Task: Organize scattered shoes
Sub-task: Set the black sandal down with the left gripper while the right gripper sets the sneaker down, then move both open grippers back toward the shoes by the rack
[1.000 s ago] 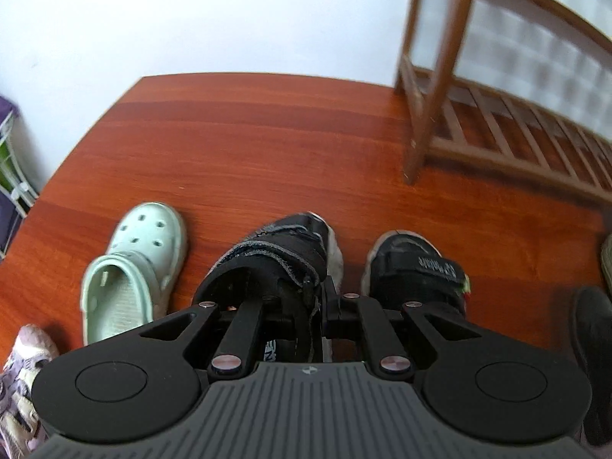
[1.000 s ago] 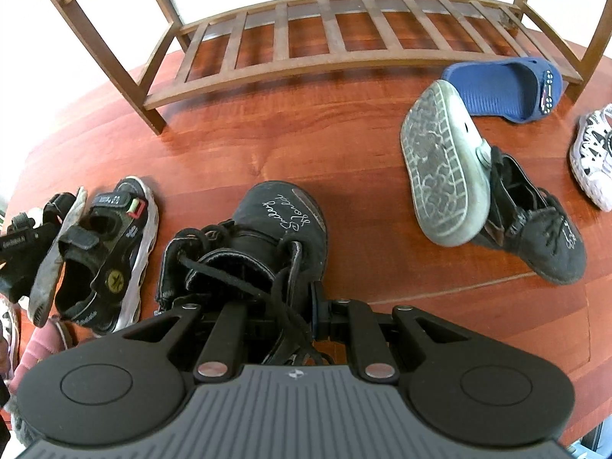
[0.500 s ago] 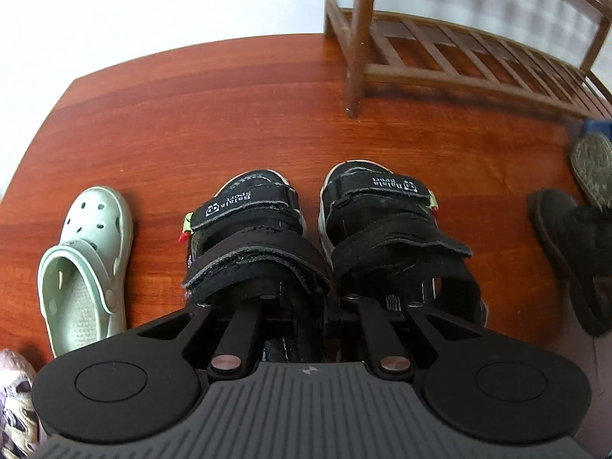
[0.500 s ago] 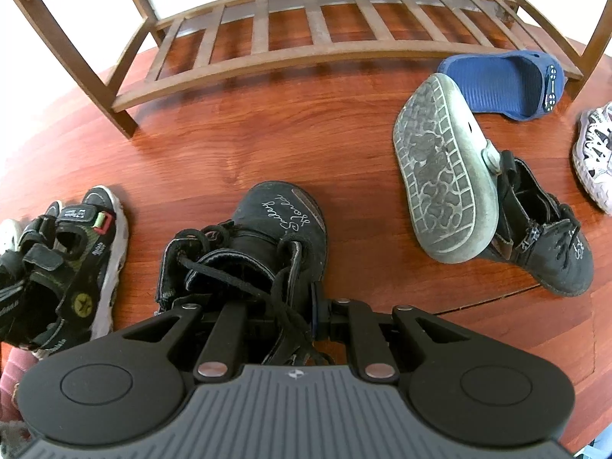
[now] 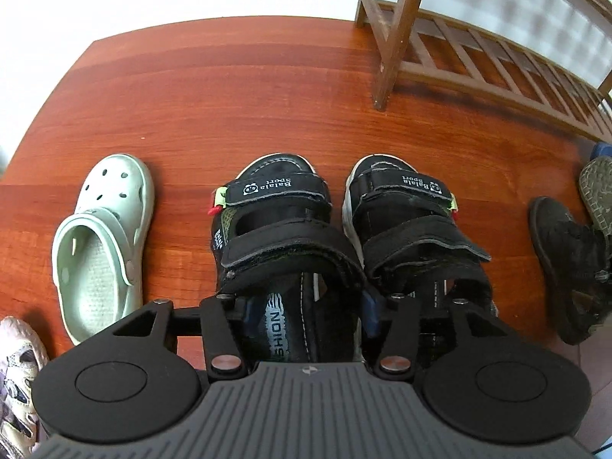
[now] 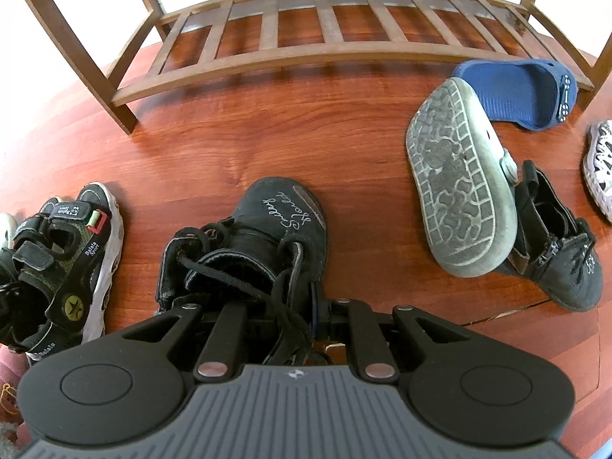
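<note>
Left gripper point(image 5: 304, 306) jaws opening, straddling the left sandal point(image 5: 275, 237) heel, pads off it; its mate point(image 5: 405, 229) just beside. Right gripper point(image 6: 306, 306) clamped on the black boot point(image 6: 267, 244) collar, boot on the floor point(image 6: 344, 145), rack point(image 6: 306, 19) beyond.

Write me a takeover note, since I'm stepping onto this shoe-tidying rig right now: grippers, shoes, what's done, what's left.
Left gripper: jaws opening around the heel of the left black sandal, which stands on the floor beside its mate.
Right gripper: shut on the black lace-up boot.
Done: sandal pair set side by side.
Left: the boot's partner lies under an overturned grey shoe; the blue clog, mint clog and the white patterned shoe are unpaired. The wooden rack shows no shoes on its slats.
</note>
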Demonstrator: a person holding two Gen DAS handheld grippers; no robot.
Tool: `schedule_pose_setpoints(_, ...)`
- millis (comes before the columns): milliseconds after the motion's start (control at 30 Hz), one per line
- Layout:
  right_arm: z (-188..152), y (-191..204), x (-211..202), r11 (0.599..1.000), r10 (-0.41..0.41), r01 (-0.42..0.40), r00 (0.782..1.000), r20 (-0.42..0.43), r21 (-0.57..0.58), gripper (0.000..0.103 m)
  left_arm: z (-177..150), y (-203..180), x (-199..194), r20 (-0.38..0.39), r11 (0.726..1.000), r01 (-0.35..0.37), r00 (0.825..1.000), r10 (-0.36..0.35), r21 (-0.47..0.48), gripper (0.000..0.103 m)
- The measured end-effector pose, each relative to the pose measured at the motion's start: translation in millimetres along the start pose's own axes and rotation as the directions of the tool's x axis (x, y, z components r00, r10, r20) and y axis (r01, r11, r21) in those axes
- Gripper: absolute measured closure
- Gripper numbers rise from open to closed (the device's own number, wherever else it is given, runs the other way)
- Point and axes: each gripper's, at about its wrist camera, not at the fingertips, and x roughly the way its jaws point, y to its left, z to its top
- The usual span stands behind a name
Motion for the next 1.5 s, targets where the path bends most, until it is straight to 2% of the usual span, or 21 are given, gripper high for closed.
schedule_pose_setpoints(233,-3.7,7.3,5.0,0.998,-0.022,0.022,1.000,-0.008,-0.052,0.084,-2.7,1.3,-11.5,0.003,1.000,-0.016,1.000,0.016,-0.022,0.038)
schedule_pose_setpoints(300,-5.3,9.8,4.5,0.997,-0.028,0.028,1.000,-0.007,-0.073,0.075,-4.6,2.2,-16.3,0.011,0.999,-0.014,1.000,0.014,-0.032,0.037)
schedule_pose_setpoints(367,-6.7,10.6,1.9,0.996,-0.030,0.029,1.000,-0.005,-0.086,0.063,-6.8,0.8,-20.4,0.022,0.999,-0.017,1.000,0.018,-0.035,0.036)
schedule_pose_setpoints(433,-8.2,10.6,-2.8,0.995,-0.029,0.029,1.000,-0.001,-0.092,0.060,-9.1,-1.9,-25.5,0.039,0.999,-0.022,0.999,0.024,-0.038,0.032)
schedule_pose_setpoints(500,-9.1,10.0,-9.2,0.996,-0.020,0.020,1.000,0.003,-0.091,0.060,-12.3,-4.7,-32.5,0.072,0.999,-0.015,0.997,0.018,-0.041,0.017)
schedule_pose_setpoints(567,-9.4,9.4,-16.6,0.996,-0.008,0.008,1.000,0.008,-0.088,0.058,-15.0,-9.8,-40.1,0.107,0.999,-0.045,0.993,0.048,-0.025,0.009)
schedule_pose_setpoints(1000,-22.3,-11.1,-67.1,0.988,0.087,-0.081,0.995,0.044,-0.132,0.055,-20.6,-41.1,-92.7,0.177,0.995,-0.086,0.980,0.093,-0.048,0.008)
schedule_pose_setpoints(1267,-27.5,-47.6,-85.1,0.987,0.098,-0.089,0.994,0.055,-0.135,0.053,-28.5,-90.6,-115.9,0.187,0.996,-0.071,0.979,0.079,-0.048,0.008)
schedule_pose_setpoints(1500,-32.0,-89.6,-101.1,0.987,0.087,-0.078,0.994,0.061,-0.140,0.053,-35.1,-151.4,-124.2,0.195,1.000,-0.022,0.981,0.019,0.010,0.008)
